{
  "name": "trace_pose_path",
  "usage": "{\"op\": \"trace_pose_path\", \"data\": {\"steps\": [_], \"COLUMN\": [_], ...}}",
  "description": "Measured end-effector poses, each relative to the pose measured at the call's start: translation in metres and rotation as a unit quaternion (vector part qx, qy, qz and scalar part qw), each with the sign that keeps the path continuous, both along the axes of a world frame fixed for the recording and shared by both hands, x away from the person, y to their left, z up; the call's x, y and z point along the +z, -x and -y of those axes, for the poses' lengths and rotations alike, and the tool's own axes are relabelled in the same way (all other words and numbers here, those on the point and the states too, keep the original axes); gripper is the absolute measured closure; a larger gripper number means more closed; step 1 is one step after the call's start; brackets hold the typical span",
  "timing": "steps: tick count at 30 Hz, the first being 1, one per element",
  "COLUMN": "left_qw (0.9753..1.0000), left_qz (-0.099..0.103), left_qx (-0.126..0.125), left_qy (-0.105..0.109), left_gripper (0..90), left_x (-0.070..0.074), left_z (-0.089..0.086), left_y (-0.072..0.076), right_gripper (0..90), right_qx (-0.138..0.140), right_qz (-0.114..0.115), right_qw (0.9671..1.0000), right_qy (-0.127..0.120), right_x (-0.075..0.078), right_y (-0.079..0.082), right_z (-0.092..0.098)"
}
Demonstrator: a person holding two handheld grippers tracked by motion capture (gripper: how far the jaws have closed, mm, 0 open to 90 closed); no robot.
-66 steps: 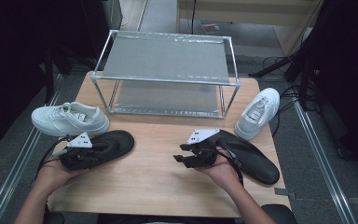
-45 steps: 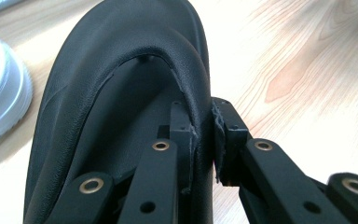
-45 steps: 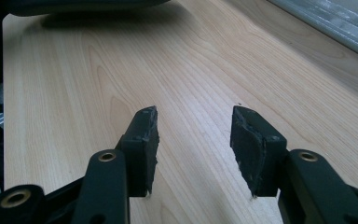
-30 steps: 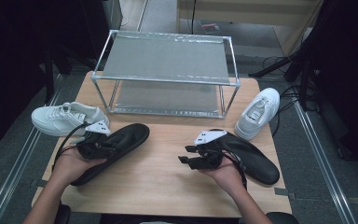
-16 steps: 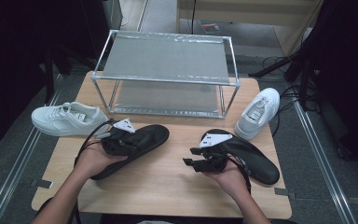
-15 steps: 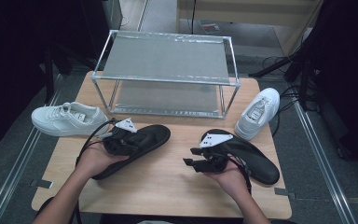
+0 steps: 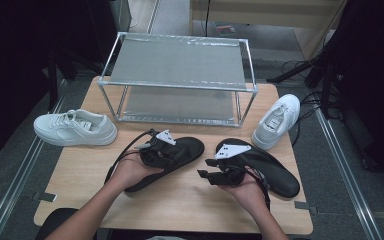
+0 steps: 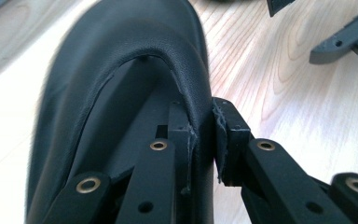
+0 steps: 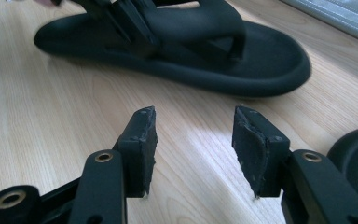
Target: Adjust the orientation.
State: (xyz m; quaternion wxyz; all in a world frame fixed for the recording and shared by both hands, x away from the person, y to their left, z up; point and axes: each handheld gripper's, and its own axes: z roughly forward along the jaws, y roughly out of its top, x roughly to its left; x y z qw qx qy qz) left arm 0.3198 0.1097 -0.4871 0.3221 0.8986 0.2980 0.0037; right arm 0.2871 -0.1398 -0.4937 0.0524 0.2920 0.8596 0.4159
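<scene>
A black thong sandal [image 7: 177,159] lies at mid table, toe pointing right and away. My left gripper [image 7: 155,149] is shut on the edge of its strap [image 8: 193,105], which sits pinched between the pads. A second black sandal [image 7: 267,167] rests at the right front. Just left of its heel end, my right gripper [image 7: 211,175] is open above bare wood, nothing between its pads [image 9: 142,140]. The right gripper view looks across at the first sandal [image 9: 186,56] and catches the rim of the second sandal [image 9: 356,158].
A two-level metal shelf rack [image 7: 176,77] stands at the back of the wooden table [image 7: 180,200]. One white sneaker [image 7: 75,129] lies at the left edge, another white sneaker [image 7: 278,120] at the right beside the rack. Cables trail on the floor to the right.
My left gripper has brought the black sandal from the left front toward the middle of the table. The right gripper has drifted slightly nearer the front edge and stayed open.
</scene>
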Motion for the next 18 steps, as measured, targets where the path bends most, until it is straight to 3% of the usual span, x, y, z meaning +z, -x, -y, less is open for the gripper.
{"op": "trace_pose_path", "data": {"steps": [3,7,12,18], "left_qw": [0.9999,0.9999,0.9999,0.9997], "left_qz": [-0.014,-0.010,-0.010,-0.012], "left_qx": [-0.004,-0.008,-0.013,-0.012], "left_qy": [0.009,0.009,-0.003,0.018], "left_gripper": [79.9,78.3,65.8,55.2], "left_x": [-0.008,-0.012,-0.012,-0.005], "left_z": [0.001,0.001,-0.003,-0.012], "left_y": [-0.001,-0.001,-0.003,-0.001], "right_gripper": [51.3,51.3,51.4,51.4], "right_qx": [-0.001,-0.003,-0.007,-0.007], "right_qz": [0.002,0.004,0.004,0.005], "right_qw": [1.0000,1.0000,0.9999,1.0000], "right_qy": [-0.005,-0.004,-0.007,-0.003], "right_x": [-0.001,-0.003,-0.005,-0.008], "right_y": [-0.001,-0.003,-0.005,-0.006], "right_z": [-0.002,-0.005,-0.008,-0.011]}}
